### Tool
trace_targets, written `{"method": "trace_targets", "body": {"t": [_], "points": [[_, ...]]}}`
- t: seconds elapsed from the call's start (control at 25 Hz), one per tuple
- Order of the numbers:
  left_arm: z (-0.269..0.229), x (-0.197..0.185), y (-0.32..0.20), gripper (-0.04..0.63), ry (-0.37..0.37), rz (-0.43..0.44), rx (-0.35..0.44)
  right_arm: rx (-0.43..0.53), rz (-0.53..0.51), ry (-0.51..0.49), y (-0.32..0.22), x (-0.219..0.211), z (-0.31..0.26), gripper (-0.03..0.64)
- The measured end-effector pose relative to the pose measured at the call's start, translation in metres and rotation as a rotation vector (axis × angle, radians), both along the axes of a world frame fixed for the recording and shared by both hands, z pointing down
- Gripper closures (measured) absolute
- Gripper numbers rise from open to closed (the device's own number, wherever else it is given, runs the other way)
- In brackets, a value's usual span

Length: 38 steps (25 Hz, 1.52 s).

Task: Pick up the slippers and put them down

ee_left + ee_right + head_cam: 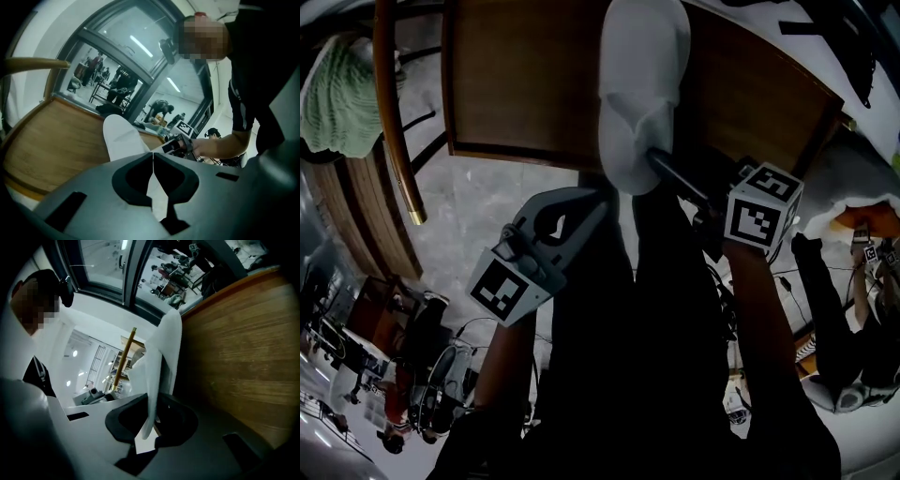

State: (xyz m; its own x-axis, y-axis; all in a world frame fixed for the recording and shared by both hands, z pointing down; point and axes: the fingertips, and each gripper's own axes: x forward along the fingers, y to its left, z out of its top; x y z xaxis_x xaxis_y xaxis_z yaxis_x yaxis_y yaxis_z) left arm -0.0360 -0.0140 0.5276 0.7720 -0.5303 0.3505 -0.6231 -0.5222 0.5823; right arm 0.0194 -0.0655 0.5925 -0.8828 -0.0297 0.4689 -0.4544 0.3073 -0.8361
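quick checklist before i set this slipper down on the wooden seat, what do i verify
1. Right gripper shut on the slipper: ok, the edge of the slipper runs between its jaws.
2. Left gripper holding the slipper: cannot tell, its jaws are together right at the white edge.
3. Wooden seat bare where the slipper would land: ok.
4. Whole slipper over the seat: not ok, the held end reaches past the front edge in the head view.
5. Slipper already resting on the seat: cannot tell.
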Motion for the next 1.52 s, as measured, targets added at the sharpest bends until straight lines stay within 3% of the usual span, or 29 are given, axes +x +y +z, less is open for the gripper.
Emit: {"method": "trace_targets", "body": {"t": [0.2, 0.36, 0.84, 1.28, 1.36, 1.52], "points": [[0.007, 0.004, -0.006, 0.580, -0.009, 0.021, 0.010, 0.002, 0.013, 0.058, -0.002, 0.003, 0.014, 0.560], [0.008, 0.008, -0.011, 0.580, -0.011, 0.037, 0.025, 0.061, -0.020, 0.119, -0.004, 0.004, 0.019, 0.560], [0.015, 0.024, -0.009, 0.580, -0.017, 0.074, 0.029, 0.439, -0.181, 0.386, -0.017, 0.014, 0.027, 0.468], [0.002, 0.024, 0.005, 0.580, -0.035, 0.079, 0.041, 0.571, -0.140, 0.414, -0.023, 0.024, -0.006, 0.459], [-0.008, 0.020, -0.004, 0.580, -0.042, 0.059, 0.074, 0.618, -0.118, 0.424, -0.036, 0.031, -0.021, 0.460], [-0.056, 0.012, -0.031, 0.580, -0.045, 0.027, 0.214, 0.767, -0.103, 0.393, -0.060, 0.030, -0.083, 0.460]]}}
